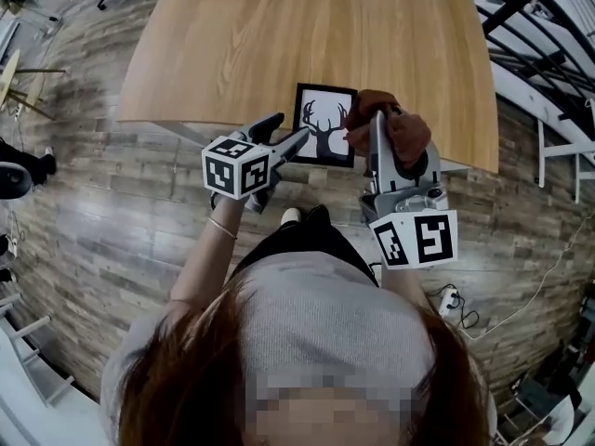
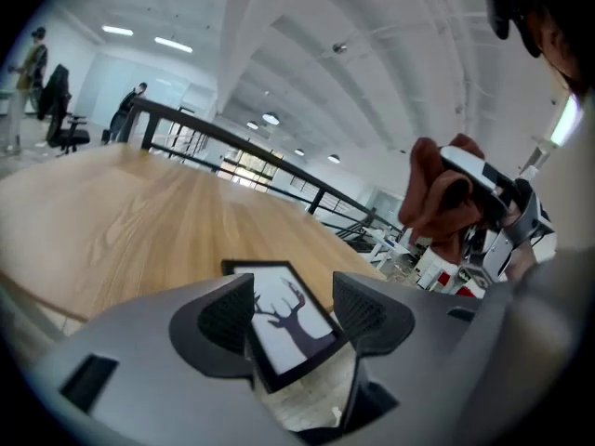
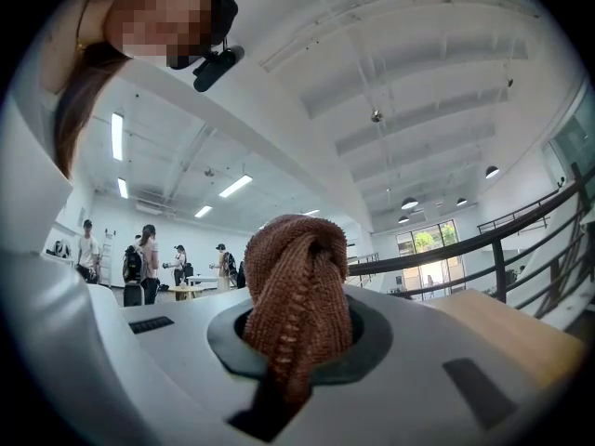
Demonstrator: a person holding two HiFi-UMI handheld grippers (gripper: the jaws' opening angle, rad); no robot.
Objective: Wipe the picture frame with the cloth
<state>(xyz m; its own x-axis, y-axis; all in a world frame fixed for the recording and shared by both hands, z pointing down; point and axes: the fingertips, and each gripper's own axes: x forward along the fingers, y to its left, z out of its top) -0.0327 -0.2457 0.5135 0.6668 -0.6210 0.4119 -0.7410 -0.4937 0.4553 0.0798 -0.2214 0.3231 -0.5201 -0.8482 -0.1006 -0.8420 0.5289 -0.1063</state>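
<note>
Picture frame (image 1: 324, 124) lies on table's (image 1: 279, 45) near edge, cloth (image 1: 386, 124) rightward.

Frame (image 1: 324, 124): black border, white picture, dark antlered deer silhouette. Cloth (image 3: 297, 286): rust brown, a knitted weave with ribs. The table (image 1: 279, 35) shows pale honey wood with fine grain lines. Floor (image 1: 112, 221): grey-brown planks in mixed tones. Left gripper (image 1: 286, 133) is grey with black ridged pads (image 2: 228, 316), and the right gripper (image 1: 378, 124) is pale grey. Left cube (image 1: 237, 165) and right cube (image 1: 416, 240) are white with black square markers. Grey top (image 1: 325, 314), reddish-brown hair (image 1: 186, 379), black trousers (image 1: 297, 240).
</note>
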